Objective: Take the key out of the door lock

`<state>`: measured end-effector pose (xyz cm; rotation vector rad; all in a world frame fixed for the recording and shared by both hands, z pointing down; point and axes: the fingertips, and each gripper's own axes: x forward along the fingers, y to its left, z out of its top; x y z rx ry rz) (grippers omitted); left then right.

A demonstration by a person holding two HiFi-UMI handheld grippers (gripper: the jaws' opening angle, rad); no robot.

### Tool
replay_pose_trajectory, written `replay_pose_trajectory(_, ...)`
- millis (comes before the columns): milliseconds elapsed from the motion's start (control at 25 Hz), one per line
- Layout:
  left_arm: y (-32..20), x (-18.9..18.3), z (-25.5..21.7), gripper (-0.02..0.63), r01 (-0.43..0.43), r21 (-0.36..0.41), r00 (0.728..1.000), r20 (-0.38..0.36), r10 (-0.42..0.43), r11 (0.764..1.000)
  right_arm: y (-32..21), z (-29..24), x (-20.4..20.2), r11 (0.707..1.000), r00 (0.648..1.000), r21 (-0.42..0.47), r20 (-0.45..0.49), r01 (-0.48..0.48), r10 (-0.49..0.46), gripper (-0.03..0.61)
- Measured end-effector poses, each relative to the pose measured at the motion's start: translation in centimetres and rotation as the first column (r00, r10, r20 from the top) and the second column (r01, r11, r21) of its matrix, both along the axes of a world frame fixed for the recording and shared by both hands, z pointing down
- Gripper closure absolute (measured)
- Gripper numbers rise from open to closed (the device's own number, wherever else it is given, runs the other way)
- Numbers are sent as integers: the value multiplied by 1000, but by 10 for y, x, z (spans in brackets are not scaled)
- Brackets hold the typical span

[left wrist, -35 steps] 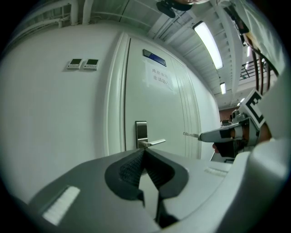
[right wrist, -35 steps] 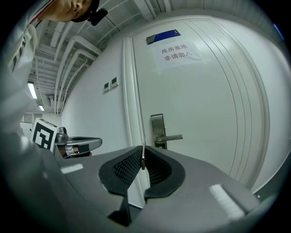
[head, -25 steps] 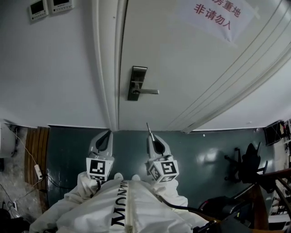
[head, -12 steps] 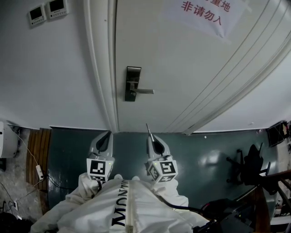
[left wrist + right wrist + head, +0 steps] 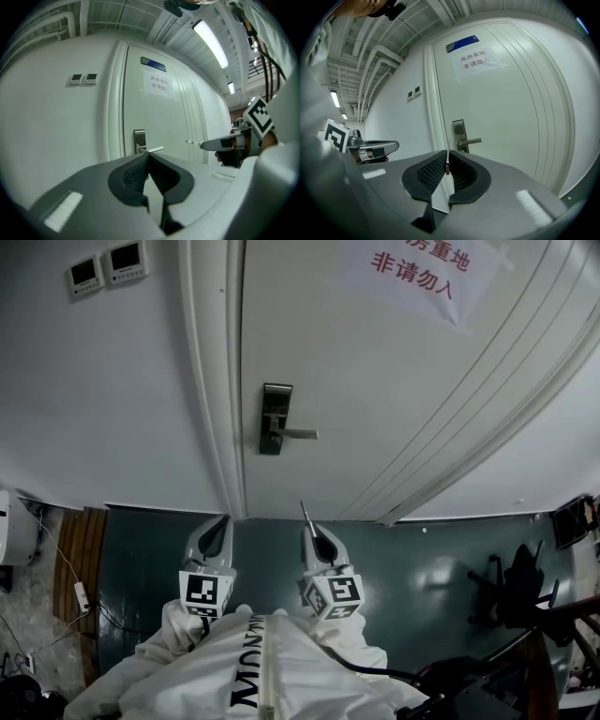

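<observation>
Door (image 5: 375,381): white, shut, with the lock on its left edge.
Sign (image 5: 412,268): red print, up and right of the lock.
Wall panels (image 5: 108,263): two, up and left of the lock.
Lock (image 5: 275,418): metal plate, handle level.
Left gripper (image 5: 223,520): below the lock, well apart, jaws together, empty.
Right gripper (image 5: 316,534): beside the left gripper, clamped on the key.
Key (image 5: 305,512): out of the lock, sticking up from the right gripper's jaws.

Left gripper (image 5: 223,519): held level and close before the torso, pointed forward; jaws brought together at the tips, nothing held between them. Right gripper (image 5: 310,529): carried just beside it, tipped slightly downward; jaws closed on a thin metal key (image 5: 447,161). Arms: tucked in, clad in white sleeves (image 5: 169,638).
</observation>
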<state>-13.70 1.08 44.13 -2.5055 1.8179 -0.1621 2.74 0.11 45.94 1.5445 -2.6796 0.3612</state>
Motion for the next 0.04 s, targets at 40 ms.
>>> replay_pose_trajectory(40, 0, -1, 0, 614, 0, -1, 1000, 1, 0, 1000, 0, 0, 0, 1000, 1000, 0, 1, -1, 1, 555)
